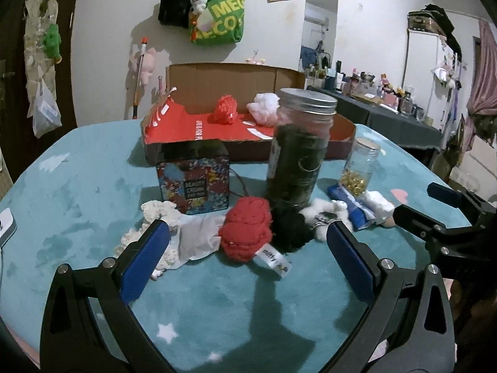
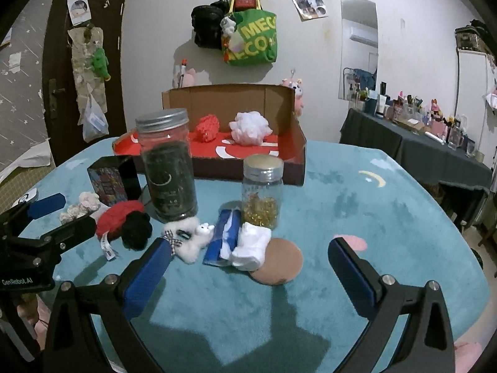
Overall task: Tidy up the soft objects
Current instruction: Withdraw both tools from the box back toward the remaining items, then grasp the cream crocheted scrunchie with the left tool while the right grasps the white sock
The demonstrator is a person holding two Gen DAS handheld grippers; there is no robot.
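Soft things lie in a loose row across the teal plush table cover (image 2: 388,217), nearest the two grippers. The left gripper (image 1: 248,242) hangs low with its blue-padded jaws spread wide and nothing between them; straight ahead of it sit a red knitted yarn bundle with a white tag (image 1: 247,231), touching a black fuzzy pom-pom (image 1: 290,227), and to the left a cream crocheted doily (image 1: 155,217) under a piece of white paper (image 1: 198,236). The right gripper (image 2: 248,251) is likewise spread wide and empty. Its camera shows what the left view mostly hides: a small white plush bear with a checked bow (image 2: 192,237), a blue and white packet (image 2: 222,237), a folded white sock (image 2: 251,245) lying partly on a round tan cork coaster (image 2: 284,262).

Just behind these stand the hard things: a tall glass jar with a metal lid and dark contents (image 1: 299,149), a smaller glass jar holding gold-coloured bits (image 2: 262,192), and a colourful patterned tin box (image 1: 194,183), seen plainly only from the left wrist.

Farther back rests an open cardboard box with a red lining (image 2: 295,155). Inside it are a red mesh pouf (image 2: 207,127) and a white fluffy pouf (image 2: 251,127), side by side but apart.

On the wall beyond hangs a green tote bag (image 2: 254,42).
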